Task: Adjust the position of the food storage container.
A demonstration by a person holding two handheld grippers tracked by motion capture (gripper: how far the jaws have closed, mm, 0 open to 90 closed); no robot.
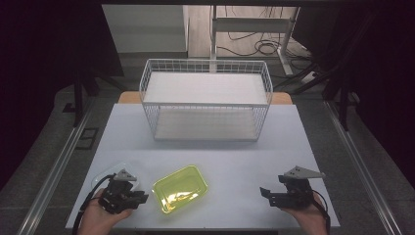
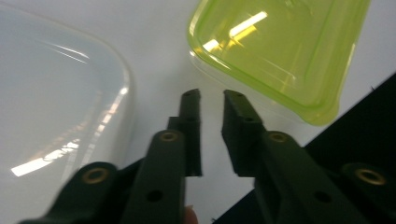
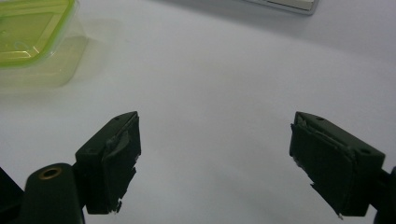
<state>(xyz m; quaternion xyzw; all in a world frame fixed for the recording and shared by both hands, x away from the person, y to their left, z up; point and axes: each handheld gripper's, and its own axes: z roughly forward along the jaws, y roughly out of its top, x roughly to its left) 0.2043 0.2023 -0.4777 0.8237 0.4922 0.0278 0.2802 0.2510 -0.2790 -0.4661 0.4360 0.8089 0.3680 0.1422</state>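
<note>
White table [image 1: 235, 161]: yellow-green container [image 1: 179, 188], long axis diagonal, near left tool [image 1: 139, 197].

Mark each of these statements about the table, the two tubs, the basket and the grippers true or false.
1. The yellow-green tub lies inside the wire basket. False: it lies on the table, near the front edge.
2. The right gripper has its jaws wide apart with nothing between them. True.
3. The left gripper grips the yellow-green tub. False: its jaws are nearly together over bare table.
4. A clear tub lies beside the left gripper. True.
</note>
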